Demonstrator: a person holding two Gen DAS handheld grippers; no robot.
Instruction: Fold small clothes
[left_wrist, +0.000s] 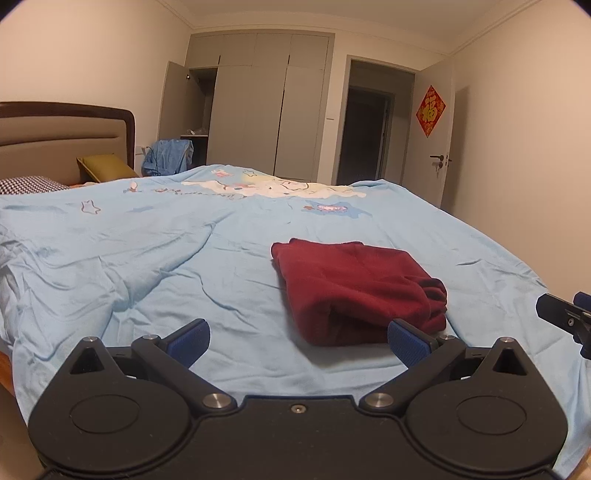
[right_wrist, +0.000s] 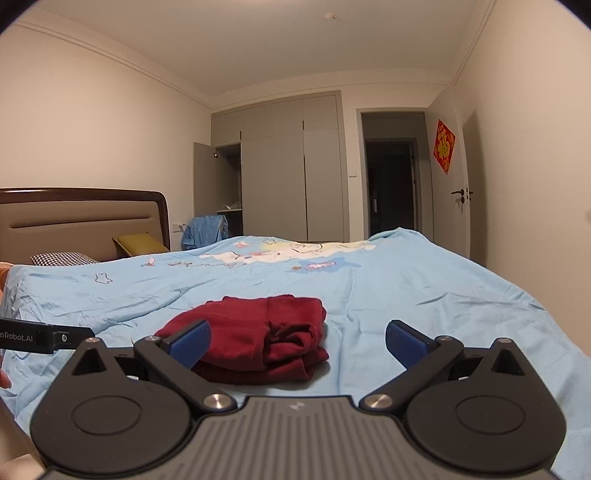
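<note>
Letters "Robot.AI" are showing on our left gripper (right_wrist: 44, 336). We are holding it and our right gripper (right_wrist: 298, 345) wide open, gripping nothing. Red folded clothes (left_wrist: 354, 291) are lying on the blue bedspread (left_wrist: 147, 258) just ahead.

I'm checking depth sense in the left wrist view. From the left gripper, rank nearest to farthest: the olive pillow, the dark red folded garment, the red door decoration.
1. Dark red folded garment, on the bedcover just ahead, slightly right of the left gripper.
2. Olive pillow, far left by the headboard.
3. Red door decoration, on the open door, far right.
</note>
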